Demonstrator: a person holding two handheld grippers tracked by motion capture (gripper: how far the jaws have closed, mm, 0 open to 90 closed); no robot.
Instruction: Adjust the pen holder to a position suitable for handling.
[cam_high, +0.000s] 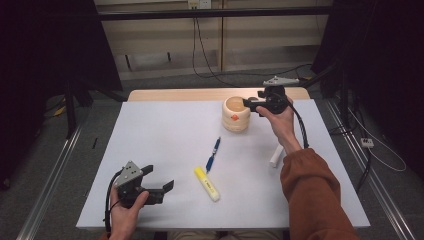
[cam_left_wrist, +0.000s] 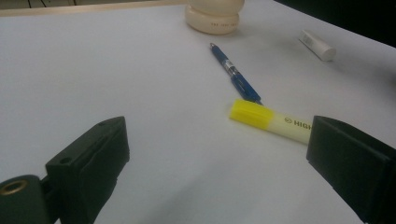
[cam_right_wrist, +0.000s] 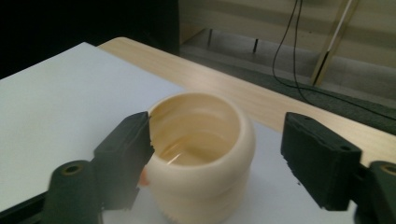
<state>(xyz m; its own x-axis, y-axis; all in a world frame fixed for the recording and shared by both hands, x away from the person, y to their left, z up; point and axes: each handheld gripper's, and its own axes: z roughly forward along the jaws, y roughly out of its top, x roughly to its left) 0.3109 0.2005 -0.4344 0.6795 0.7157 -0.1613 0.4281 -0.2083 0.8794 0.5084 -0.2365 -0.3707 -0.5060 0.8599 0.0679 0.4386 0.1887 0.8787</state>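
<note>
Toward the far right of the counter (cam_high: 150, 140), the right tool (cam_right_wrist: 217, 154) hangs partly open over the cream cup (cam_high: 236, 114), apparently just after a drop-off, so next comes fetching the highlighter (cam_high: 206, 183) near the wide-open left tool (cam_high: 160, 179).

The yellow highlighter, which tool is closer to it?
Left. The left tool sits open just beside the yellow highlighter, not touching it. The right tool is far off, up at the cream cup.
</note>
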